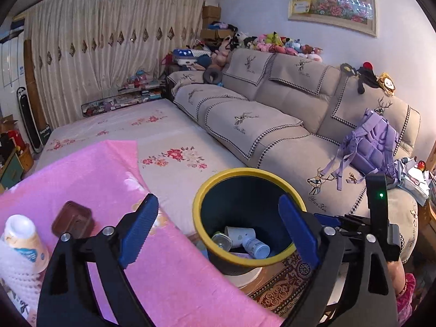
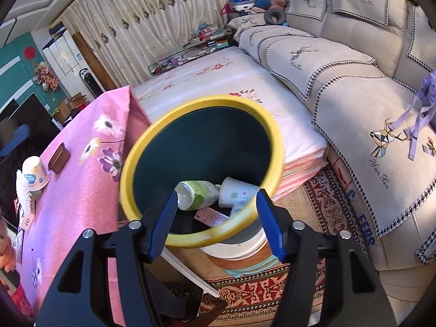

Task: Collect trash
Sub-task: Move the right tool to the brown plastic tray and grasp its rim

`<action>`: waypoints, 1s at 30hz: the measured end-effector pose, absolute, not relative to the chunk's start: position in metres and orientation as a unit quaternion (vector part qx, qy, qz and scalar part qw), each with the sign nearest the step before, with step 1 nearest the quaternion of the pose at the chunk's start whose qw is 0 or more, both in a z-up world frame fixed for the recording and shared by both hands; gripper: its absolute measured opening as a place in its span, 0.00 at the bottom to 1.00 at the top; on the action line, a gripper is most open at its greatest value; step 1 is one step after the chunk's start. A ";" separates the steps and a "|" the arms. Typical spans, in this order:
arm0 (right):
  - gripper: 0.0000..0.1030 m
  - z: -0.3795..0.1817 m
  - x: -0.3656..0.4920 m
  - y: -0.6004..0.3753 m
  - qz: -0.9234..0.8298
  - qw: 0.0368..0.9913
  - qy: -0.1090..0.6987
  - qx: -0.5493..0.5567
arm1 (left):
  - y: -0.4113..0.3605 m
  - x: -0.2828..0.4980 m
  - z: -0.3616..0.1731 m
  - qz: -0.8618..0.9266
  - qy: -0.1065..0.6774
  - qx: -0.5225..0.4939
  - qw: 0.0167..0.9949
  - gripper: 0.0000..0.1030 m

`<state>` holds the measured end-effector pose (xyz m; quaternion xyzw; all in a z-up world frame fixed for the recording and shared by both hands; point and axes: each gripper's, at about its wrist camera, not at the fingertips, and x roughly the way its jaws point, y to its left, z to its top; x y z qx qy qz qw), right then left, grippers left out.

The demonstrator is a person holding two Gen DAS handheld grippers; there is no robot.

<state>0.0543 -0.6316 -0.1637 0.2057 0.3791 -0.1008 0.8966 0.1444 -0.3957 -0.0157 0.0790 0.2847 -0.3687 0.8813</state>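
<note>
Trash still waits on the pink-clothed desk [image 1: 90,179] at the left of the scene, while a yellow-rimmed bin [image 1: 200,199] stands just off the desk's right edge, in front of a flowered bed and a long beige sofa [image 1: 286,100]. Already lying in the bin's dark bottom are a green-labelled bottle [image 2: 197,194], a white paper cup [image 2: 235,192], a small pale bottle [image 1: 255,247] and a pink slip of paper [image 2: 211,216].

The right gripper [image 2: 215,218] is clamped on the bin's near rim, the yellow band running between its blue jaws and the bin tipped toward the desk. The left gripper [image 1: 218,229] hangs just left of the bin with jaws spread wide and nothing between them.

Still to be collected, by the look of it, are an upturned paper cup [image 1: 23,241], mouth down at the desk's far-left edge against a white knitted cloth [image 1: 16,278], and a small brown tray [image 1: 73,218] just to the cup's right. Both lie left of the open left jaws and a little short of them; the tray is the closer, its long side running roughly away from the camera. The free left hand is plainly the nearer one, since the right is occupied with the bin. A leftward reach, then a carry back right over the rim, looks the likely route.
</note>
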 end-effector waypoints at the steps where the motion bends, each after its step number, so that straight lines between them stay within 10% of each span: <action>1: 0.56 -0.162 0.056 -0.628 -0.099 0.897 0.380 0.203 | -0.378 0.137 -0.012 -0.362 0.276 0.075 0.887 0.90; 18: 0.56 -0.116 0.141 -0.493 -0.007 0.911 0.398 0.105 | -0.095 0.124 -0.023 -0.160 0.230 0.026 0.960 0.95; 30: 0.55 -0.105 0.266 -0.381 0.045 0.907 0.416 0.054 | -0.060 0.132 -0.042 -0.163 0.208 -0.001 0.964 0.95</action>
